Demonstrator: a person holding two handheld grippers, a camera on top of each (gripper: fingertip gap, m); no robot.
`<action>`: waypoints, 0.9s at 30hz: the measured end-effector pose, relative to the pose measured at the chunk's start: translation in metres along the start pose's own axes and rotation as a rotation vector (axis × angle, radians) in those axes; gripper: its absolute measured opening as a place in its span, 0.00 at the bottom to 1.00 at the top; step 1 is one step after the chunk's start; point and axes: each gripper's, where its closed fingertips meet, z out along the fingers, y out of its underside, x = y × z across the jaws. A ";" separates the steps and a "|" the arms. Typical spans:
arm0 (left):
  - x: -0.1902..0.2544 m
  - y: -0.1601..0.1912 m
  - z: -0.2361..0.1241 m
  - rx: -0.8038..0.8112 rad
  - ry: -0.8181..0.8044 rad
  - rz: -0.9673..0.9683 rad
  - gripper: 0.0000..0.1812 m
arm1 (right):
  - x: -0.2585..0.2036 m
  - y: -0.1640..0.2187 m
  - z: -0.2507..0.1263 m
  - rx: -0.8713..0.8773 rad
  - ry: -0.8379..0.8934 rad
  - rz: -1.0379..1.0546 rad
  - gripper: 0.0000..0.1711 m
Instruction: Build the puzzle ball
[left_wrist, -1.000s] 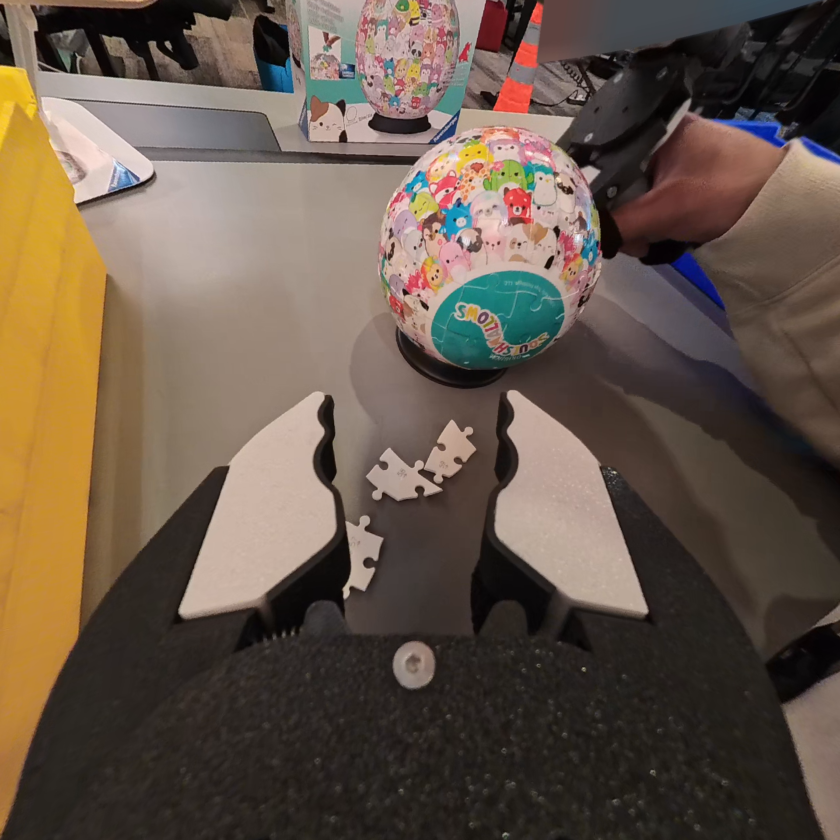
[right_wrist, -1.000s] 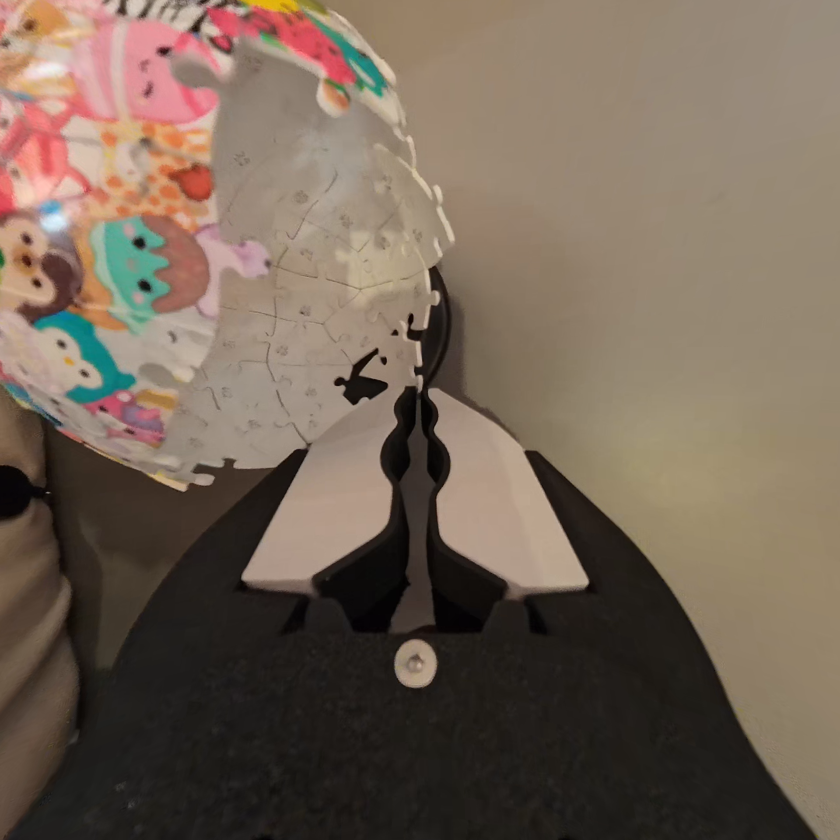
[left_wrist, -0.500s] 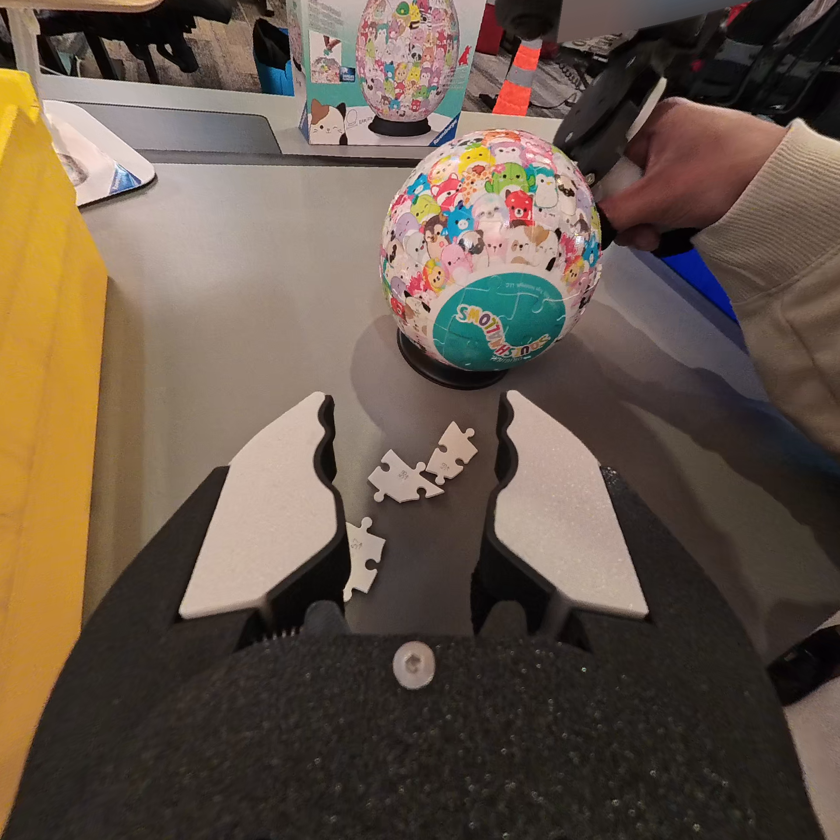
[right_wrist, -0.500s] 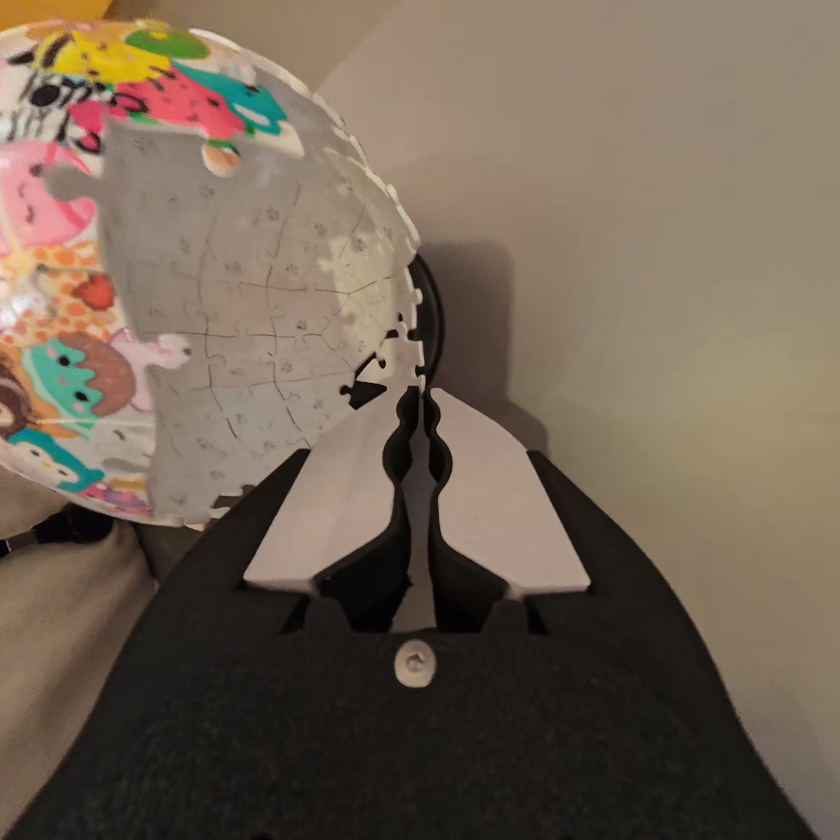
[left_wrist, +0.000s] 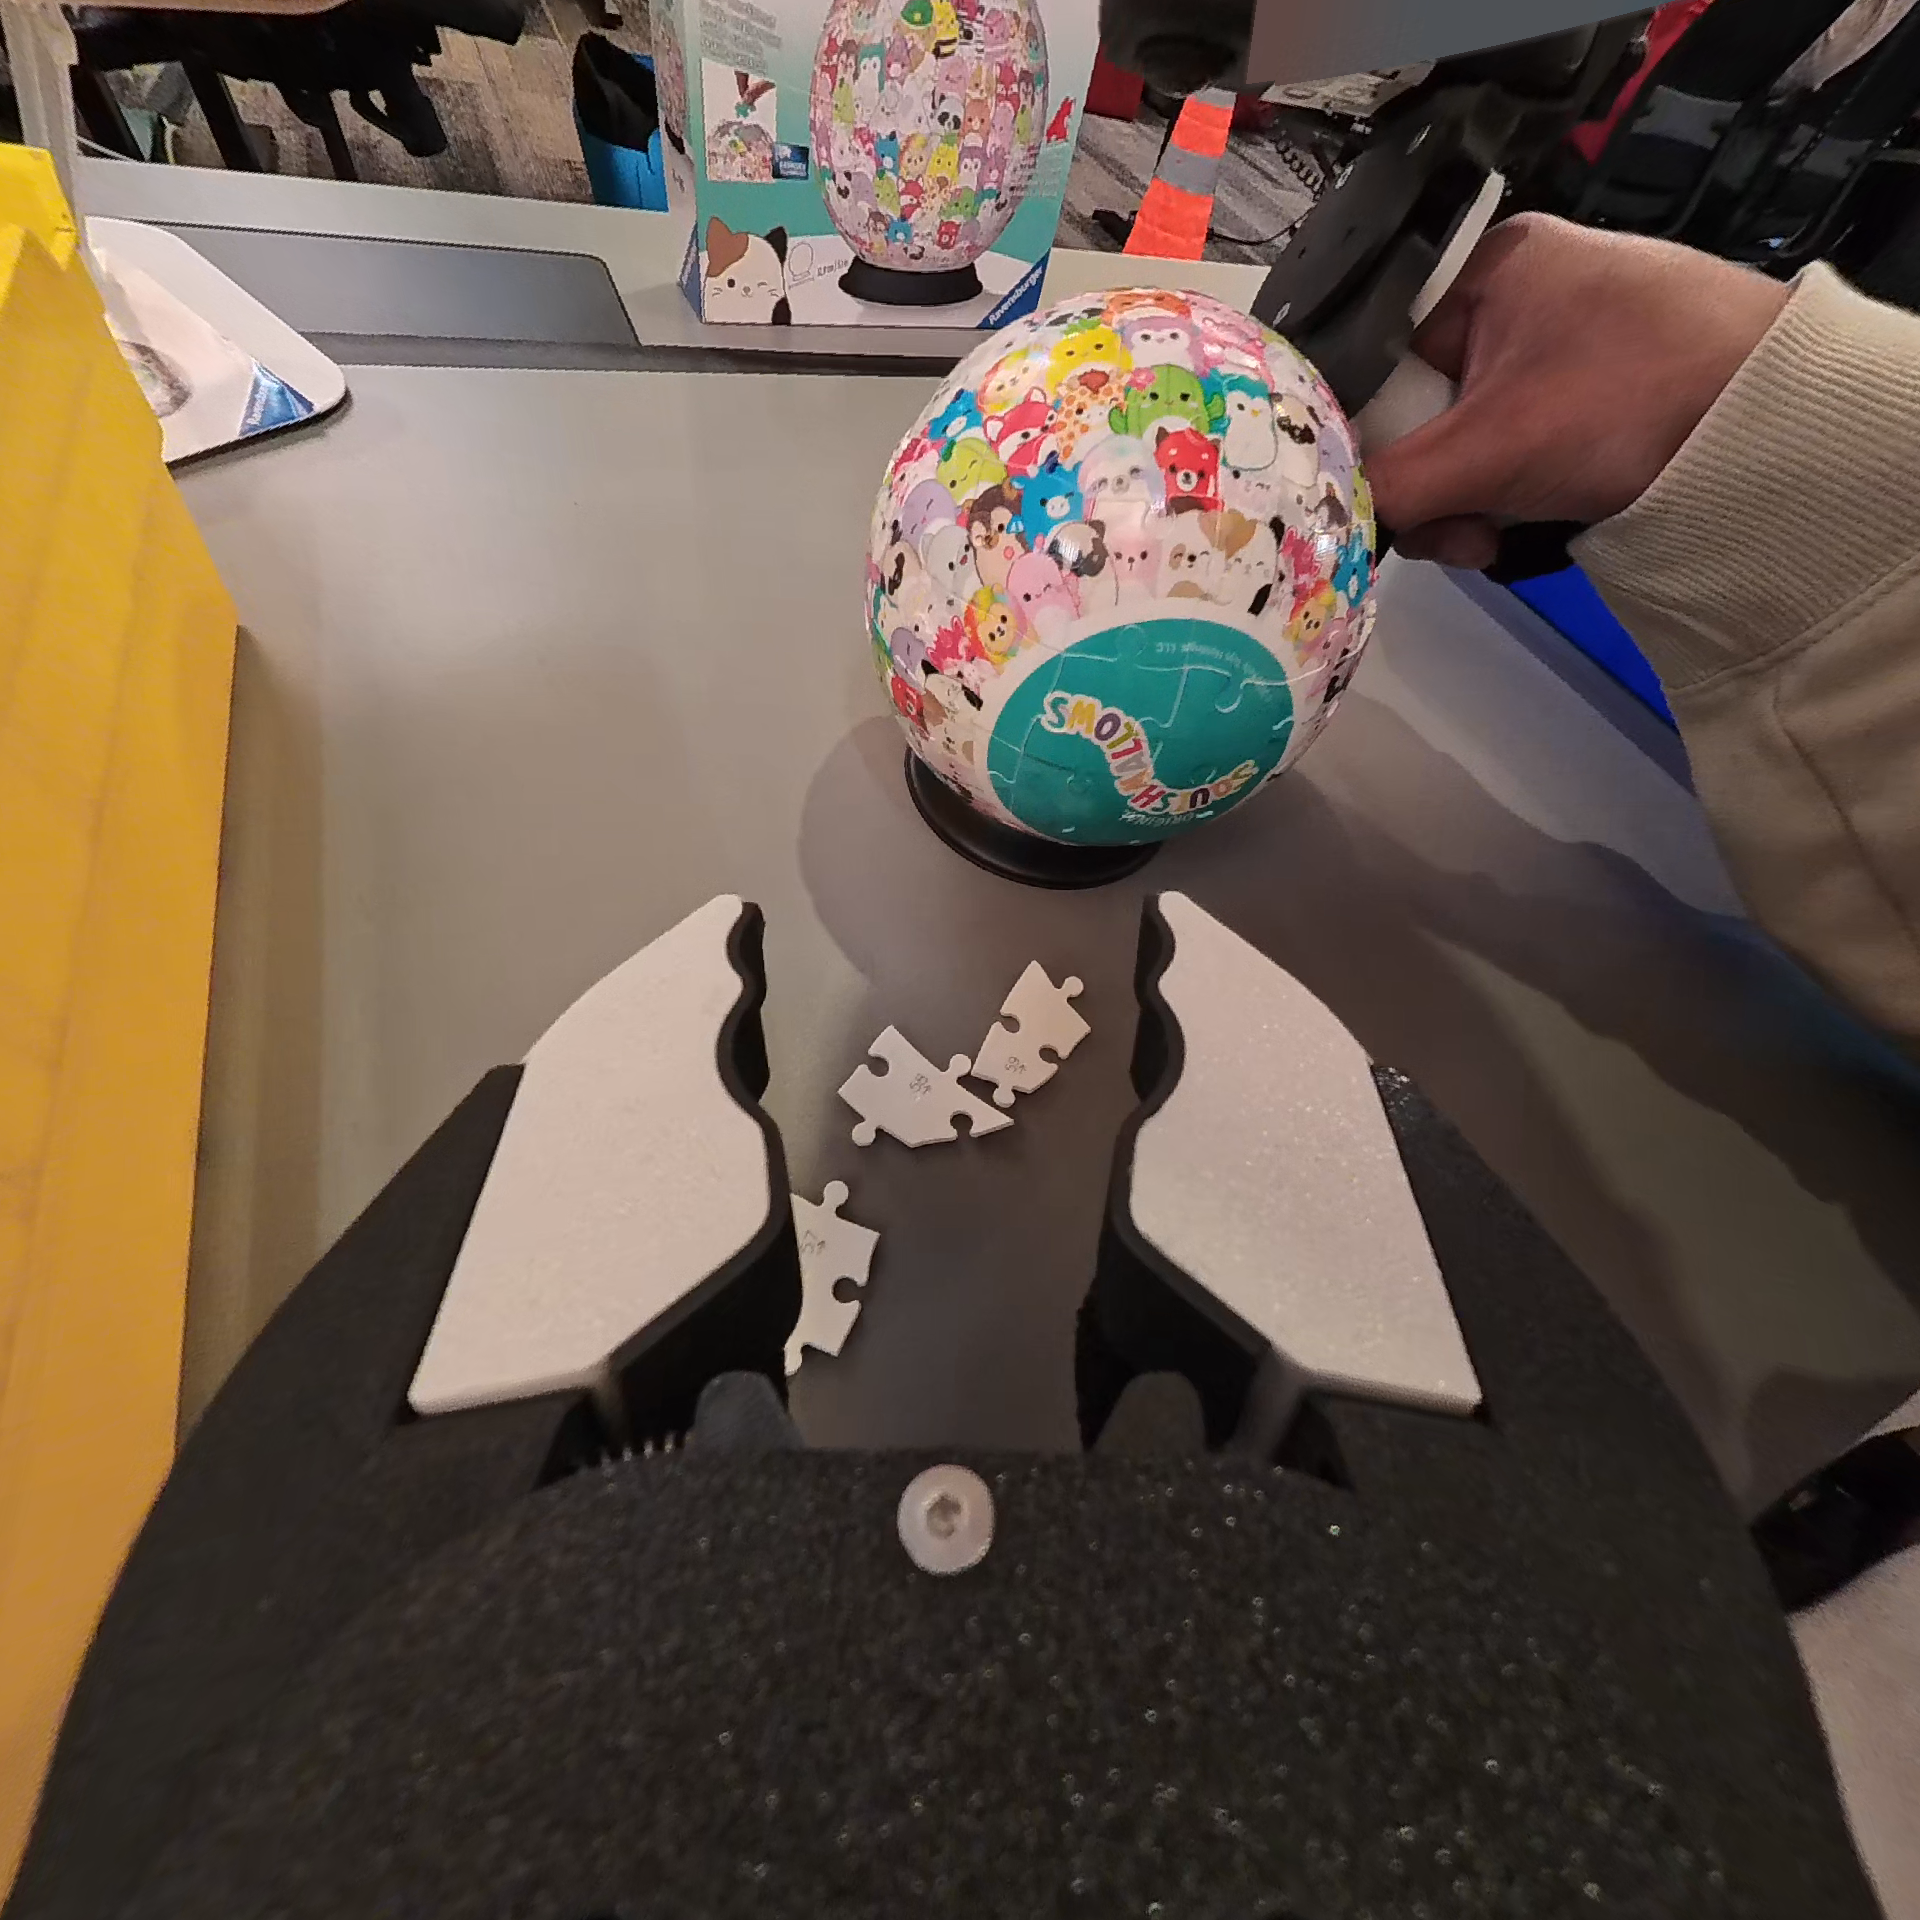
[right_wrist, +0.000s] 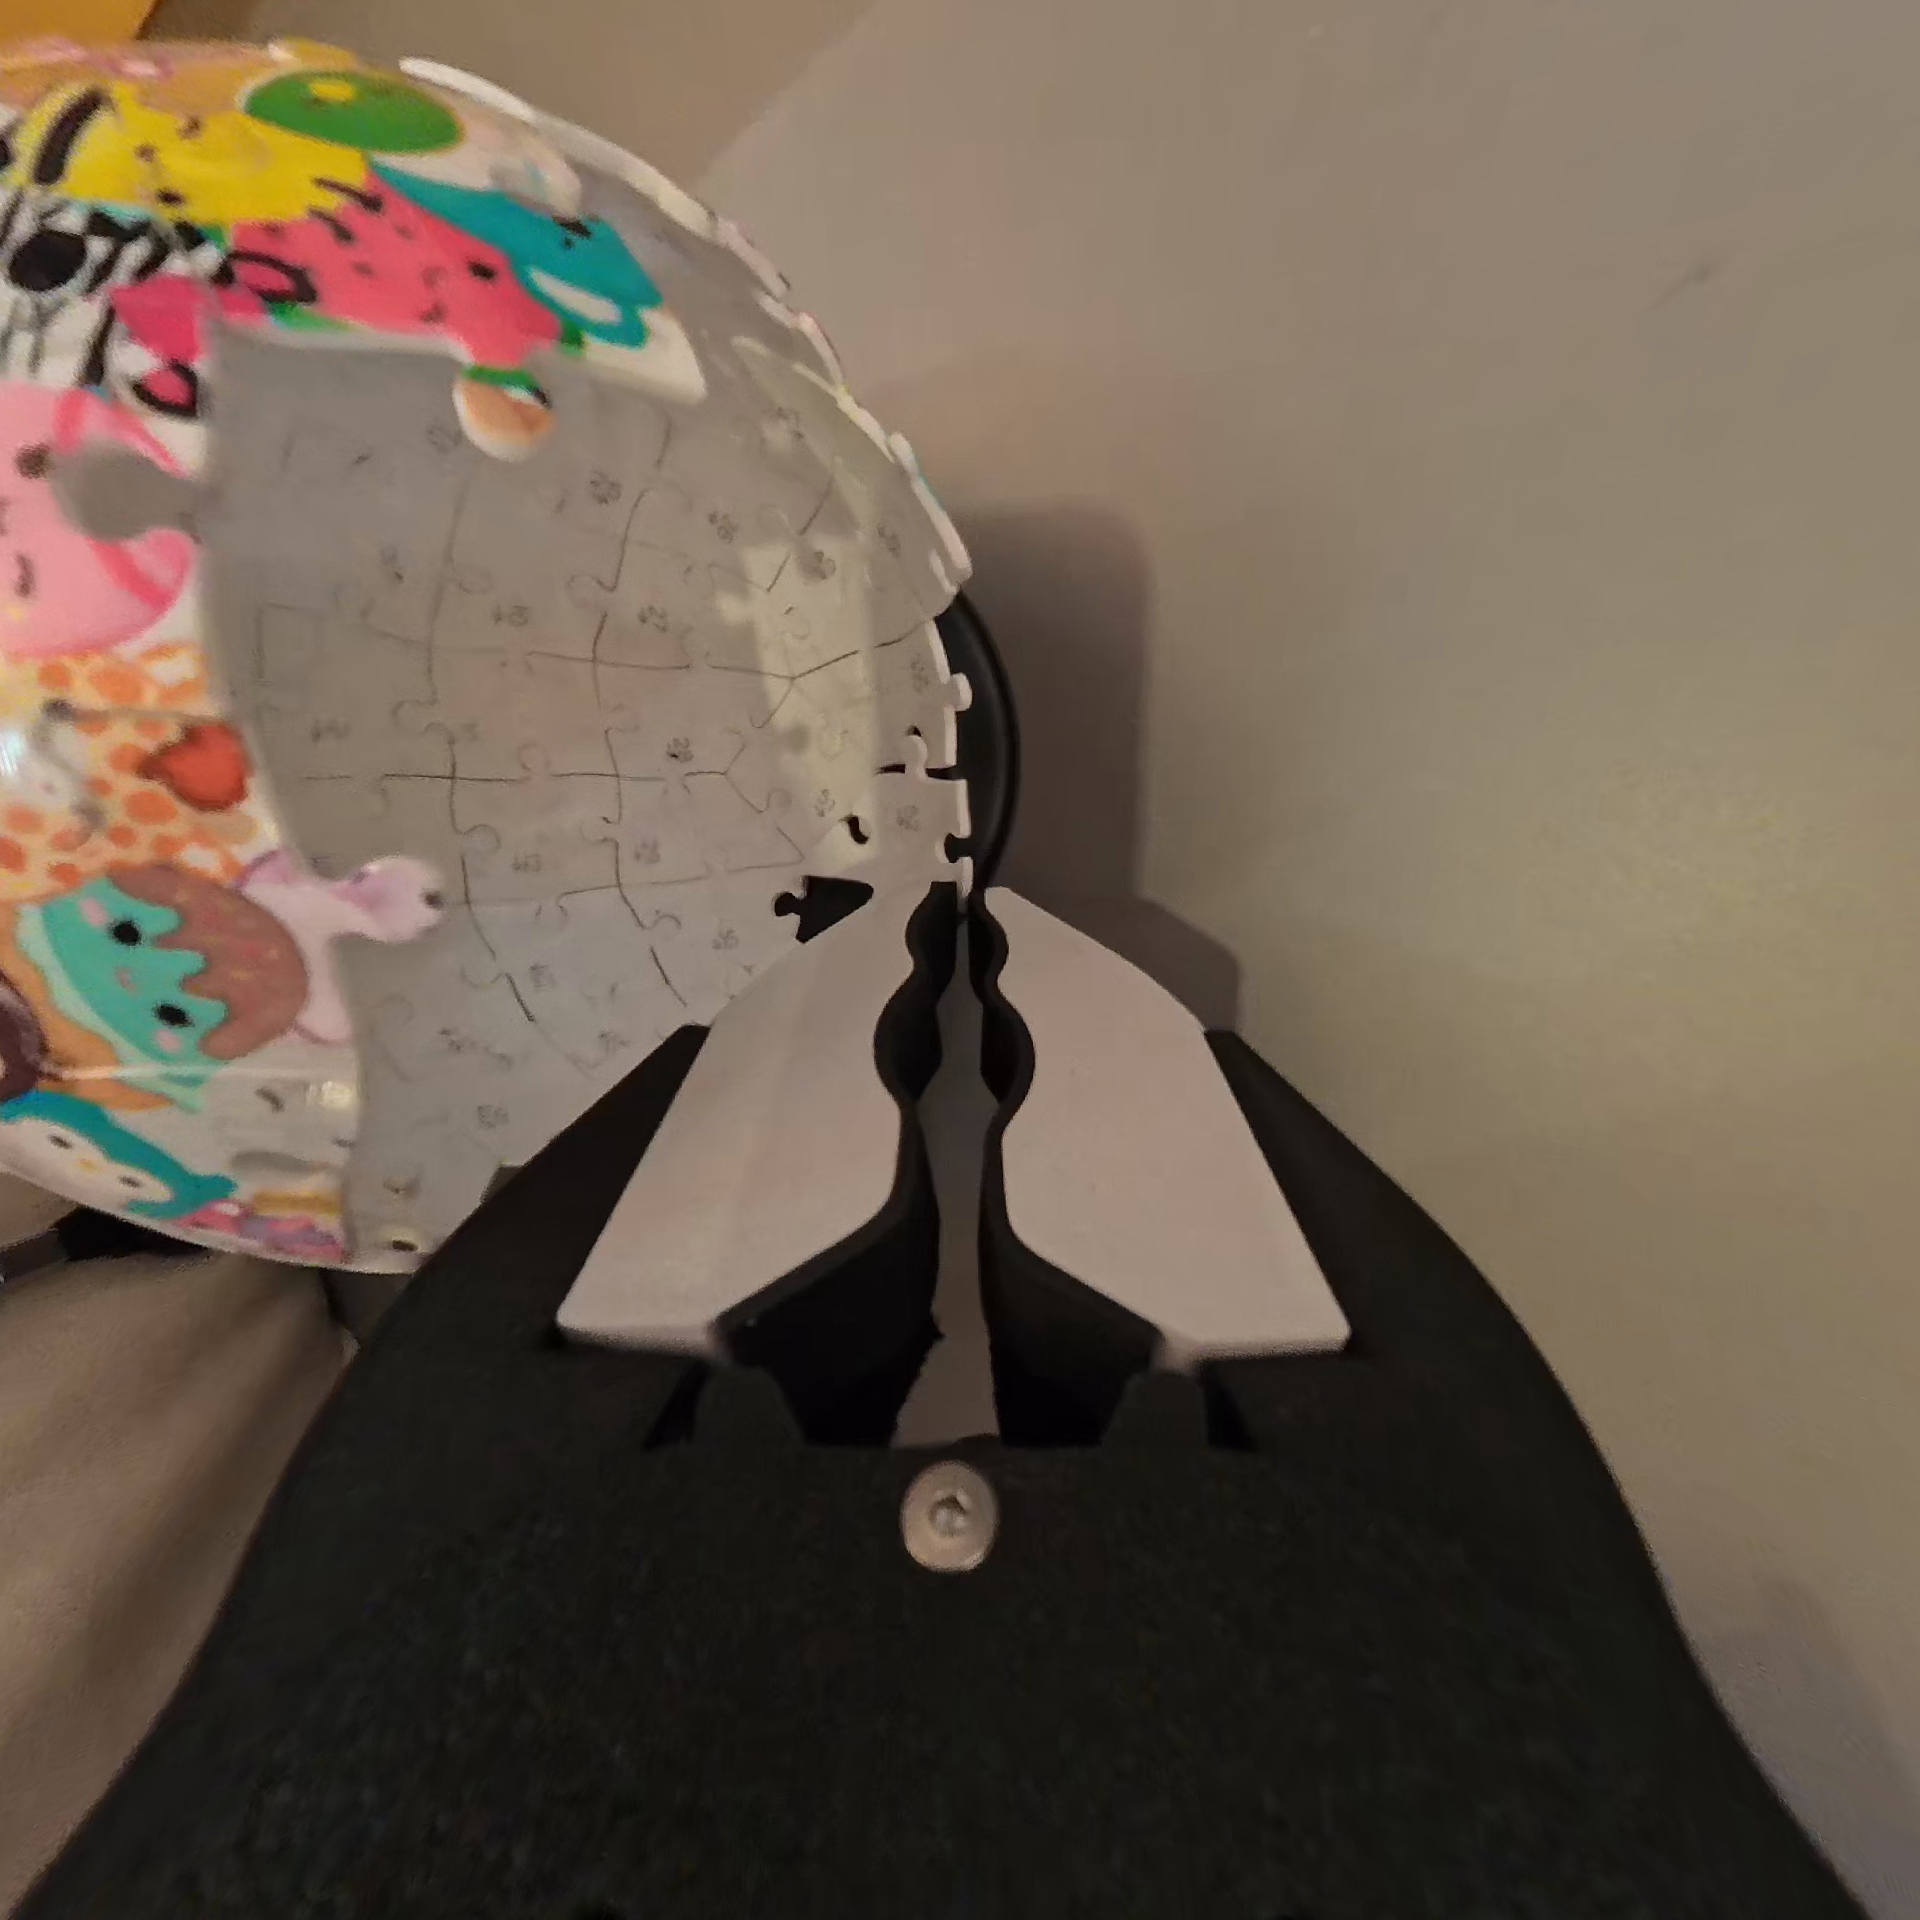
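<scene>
The colourful puzzle ball (left_wrist: 1122, 540) sits on a black stand (left_wrist: 1029, 852) on the grey table (left_wrist: 499, 644). My left gripper (left_wrist: 948, 914) is open and empty, just above three loose pieces lying white side up (left_wrist: 920, 1091), (left_wrist: 1034, 1034), (left_wrist: 831, 1268). A hand holds the right gripper's black body (left_wrist: 1361, 260) behind the ball; its tips are hidden there. In the right wrist view the ball (right_wrist: 436, 675) has an open side showing its grey inside. My right gripper (right_wrist: 961, 899) is shut on a white puzzle piece (right_wrist: 923, 816) at the opening's jagged edge, by the stand (right_wrist: 992, 717).
A yellow bin (left_wrist: 83, 831) runs along the left. The puzzle's box (left_wrist: 873, 156) stands at the back, with a white plastic bag (left_wrist: 208, 353) back left and an orange cone (left_wrist: 1184, 177) beyond. A person's hand and beige sleeve (left_wrist: 1766, 582) reach in from the right.
The right gripper has risen and tilted behind the ball, so more of the ball's open inside shows in its view. The left gripper and the loose pieces have not moved.
</scene>
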 end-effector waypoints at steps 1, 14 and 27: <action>0.000 0.000 0.000 0.003 -0.001 -0.001 0.38 | 0.000 -0.001 0.000 0.000 0.001 -0.005 0.01; -0.001 -0.001 0.000 0.004 -0.001 -0.004 0.38 | 0.004 0.001 0.001 -0.029 0.038 -0.013 0.01; -0.001 -0.003 0.000 0.009 -0.005 0.003 0.38 | 0.003 -0.003 -0.003 -0.008 0.063 -0.040 0.01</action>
